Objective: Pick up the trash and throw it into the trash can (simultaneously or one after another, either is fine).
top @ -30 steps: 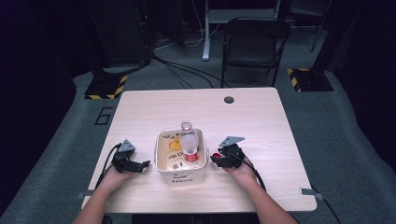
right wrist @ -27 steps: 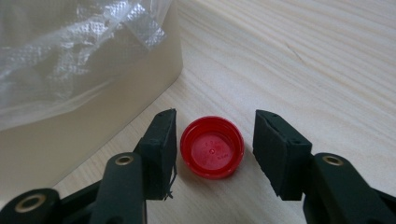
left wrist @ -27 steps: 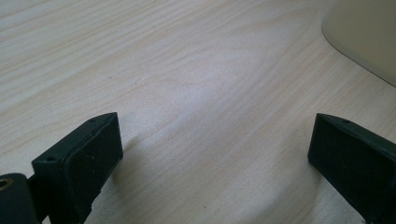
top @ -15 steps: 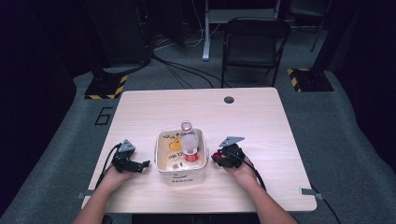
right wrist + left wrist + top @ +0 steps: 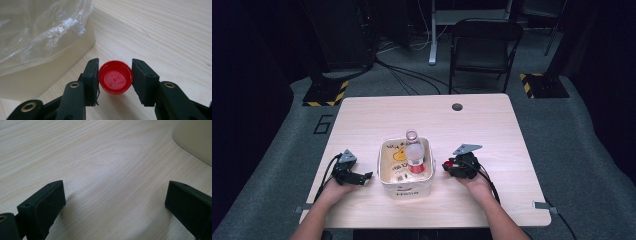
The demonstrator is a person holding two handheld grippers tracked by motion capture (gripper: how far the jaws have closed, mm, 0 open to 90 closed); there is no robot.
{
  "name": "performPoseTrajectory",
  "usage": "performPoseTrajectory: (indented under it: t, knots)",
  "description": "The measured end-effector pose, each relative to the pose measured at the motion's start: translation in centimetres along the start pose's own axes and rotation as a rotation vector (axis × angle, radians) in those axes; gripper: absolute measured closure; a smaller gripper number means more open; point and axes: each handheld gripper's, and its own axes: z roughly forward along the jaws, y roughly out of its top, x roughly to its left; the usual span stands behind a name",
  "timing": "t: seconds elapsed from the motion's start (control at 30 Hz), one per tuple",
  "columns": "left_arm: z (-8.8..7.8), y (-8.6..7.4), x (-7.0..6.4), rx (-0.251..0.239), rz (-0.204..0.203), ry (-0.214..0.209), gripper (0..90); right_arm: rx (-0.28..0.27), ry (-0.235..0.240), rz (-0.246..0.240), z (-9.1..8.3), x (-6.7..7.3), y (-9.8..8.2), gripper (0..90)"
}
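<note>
A red bottle cap (image 5: pixel 115 80) rests on the wooden table just right of a cream bin (image 5: pixel 384 172). My right gripper (image 5: pixel 115 77) is shut on it, both pads pressing its sides. In the high view that gripper (image 5: pixel 446 166) sits beside the bin's right wall. A clear uncapped bottle (image 5: pixel 414 152) with a red label stands tilted inside the bin. To the bin's left, my left gripper (image 5: pixel 366 176) lies low on the table. Its jaws (image 5: pixel 115 202) are open over bare wood.
The bin (image 5: pixel 50 72) has a crinkled clear plastic liner (image 5: pixel 42 27) and a yellow duck print inside. A corner of the bin (image 5: pixel 195 140) lies ahead of the left gripper. A cable hole (image 5: pixel 457 106) is near the table's far edge. A dark chair (image 5: pixel 484 47) stands beyond.
The right gripper's jaws have drawn in on the red cap beside the bin. The left hand has stayed where it was.
</note>
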Motion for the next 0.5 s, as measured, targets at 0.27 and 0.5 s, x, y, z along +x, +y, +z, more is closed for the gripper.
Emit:
performPoseTrajectory:
  t: [0.27,0.5]
  knots:
    - [0.0,0.0,0.0,0.006,0.003,-0.002,2.9,-0.008,-0.007,0.009,-1.3,-0.3,0.4,57.4]
    - [0.0,0.0,0.0,0.007,0.004,-0.002,2.9,-0.006,-0.007,-0.009,-2.1,0.0,0.8,57.4]
